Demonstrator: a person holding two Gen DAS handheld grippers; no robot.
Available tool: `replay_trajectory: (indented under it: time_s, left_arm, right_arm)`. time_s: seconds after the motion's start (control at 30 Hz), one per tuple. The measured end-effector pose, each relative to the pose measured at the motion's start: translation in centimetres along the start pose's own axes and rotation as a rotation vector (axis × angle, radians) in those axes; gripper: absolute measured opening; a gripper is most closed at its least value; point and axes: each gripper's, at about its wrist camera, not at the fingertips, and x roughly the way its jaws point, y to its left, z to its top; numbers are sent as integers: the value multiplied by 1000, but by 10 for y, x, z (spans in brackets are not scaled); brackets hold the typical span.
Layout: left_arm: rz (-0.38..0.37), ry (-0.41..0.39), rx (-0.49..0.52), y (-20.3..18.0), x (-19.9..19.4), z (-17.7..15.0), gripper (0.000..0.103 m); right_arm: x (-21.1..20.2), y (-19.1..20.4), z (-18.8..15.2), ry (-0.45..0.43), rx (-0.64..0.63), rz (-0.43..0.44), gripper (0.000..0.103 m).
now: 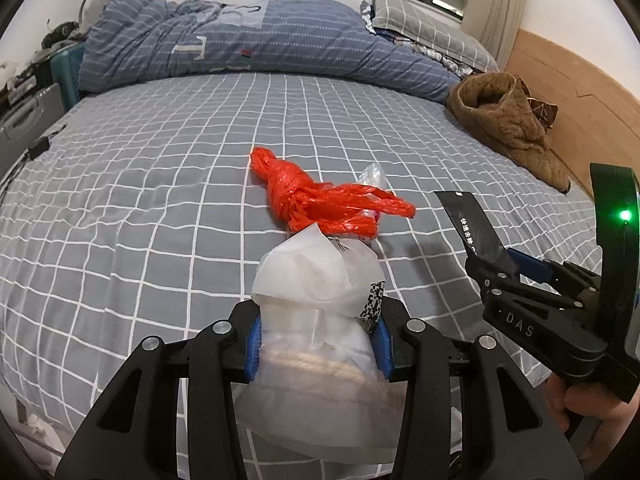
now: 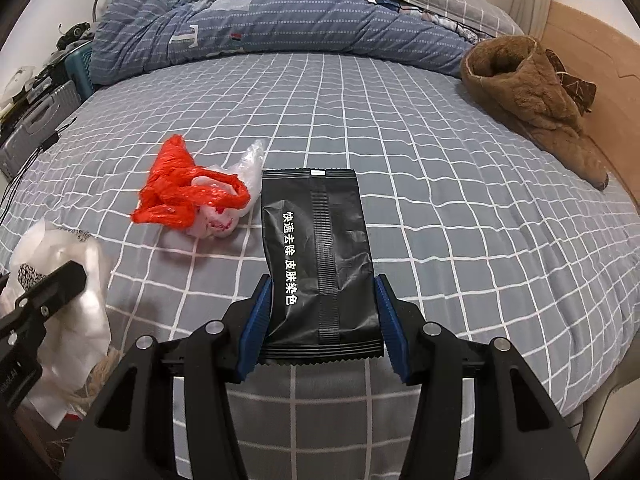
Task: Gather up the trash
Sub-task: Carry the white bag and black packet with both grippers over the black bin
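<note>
In hand: my left tool [image 1: 320, 344] is clamped on a white plastic bag [image 1: 316, 280]; my right tool [image 2: 324, 320] grips a black wrapper [image 2: 316, 240]. Outstanding: red bag [image 1: 320, 196] and clear wrapper [image 2: 250, 162], lying on the bed [image 1: 160, 200] ahead of both tools. I judge collection roughly half done.

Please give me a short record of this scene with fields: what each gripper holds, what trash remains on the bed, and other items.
left gripper: shut on white plastic bag
right gripper: shut on black wrapper
trash on bed: red plastic bag, clear plastic bag beside it
surface: grey checked bed sheet
other items: blue quilt, brown fleece garment
</note>
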Motion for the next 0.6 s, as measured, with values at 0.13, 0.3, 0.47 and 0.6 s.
replay_trajectory:
  time_s: [0.13, 0.3, 0.47, 0.6]
  left_arm:
    - [-8, 2, 10, -3, -5, -6, 42]
    - [-8, 3, 4, -3, -14, -14, 42]
    - [-6, -10, 9, -5, -27, -20, 42]
    - [-1, -14, 3, -4, -37, -26, 42]
  right_arm:
    - [-9, 2, -5, -10, -8, -3, 49]
    - [-20, 0, -12, -14, 10, 7, 49]
    - [-32, 1, -20, -22, 15, 20, 49]
    - [-41, 3, -28, -25, 5, 21, 49]
